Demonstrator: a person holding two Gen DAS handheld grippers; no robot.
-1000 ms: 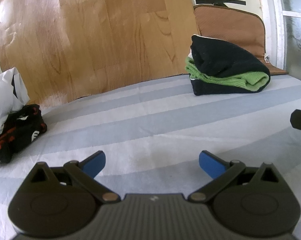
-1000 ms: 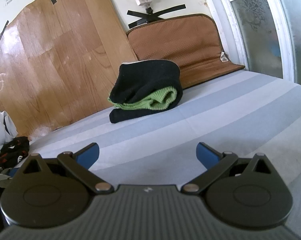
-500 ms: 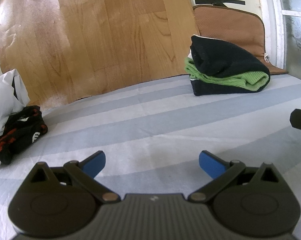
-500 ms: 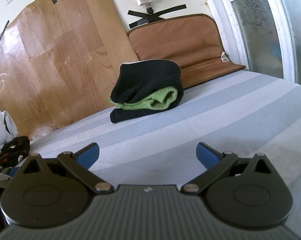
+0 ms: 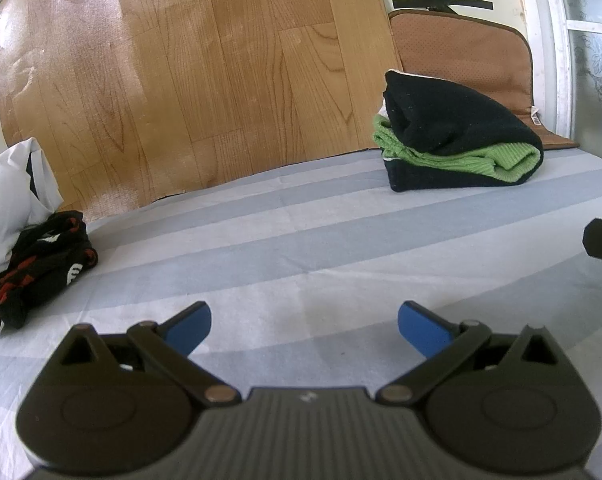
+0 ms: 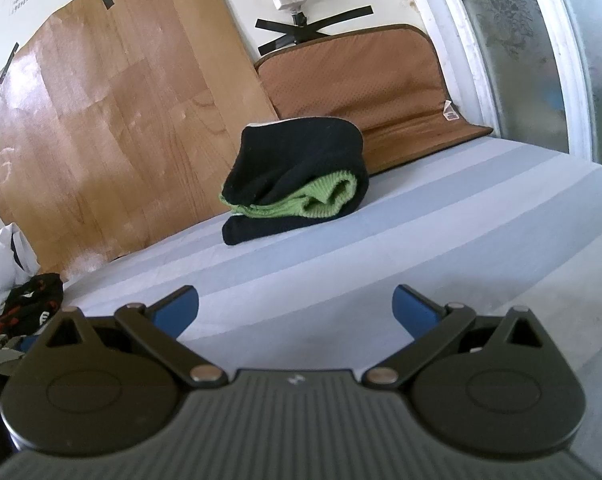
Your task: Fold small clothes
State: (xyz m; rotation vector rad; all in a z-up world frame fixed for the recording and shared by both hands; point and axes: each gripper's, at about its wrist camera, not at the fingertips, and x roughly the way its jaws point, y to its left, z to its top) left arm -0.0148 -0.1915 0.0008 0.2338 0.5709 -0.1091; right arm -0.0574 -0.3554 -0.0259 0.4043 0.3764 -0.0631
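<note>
Small clothes are seen in two places on the striped bed sheet [image 5: 301,240], none of them gripped.

The crumpled black, red and white garment [image 5: 41,268] at the far left is cut off by the frame edge, and its kind cannot be made out. A folded stack [image 6: 297,180] (black over green knit) is seen near the back, before the brown mat [image 6: 365,80]. Both the left gripper [image 5: 304,326] and the right gripper [image 6: 295,308] are held wide apart over bare sheet.

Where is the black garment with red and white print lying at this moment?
In both views the black printed garment lies far left on the striped sheet, touching the white bag, below the wooden board.
</note>
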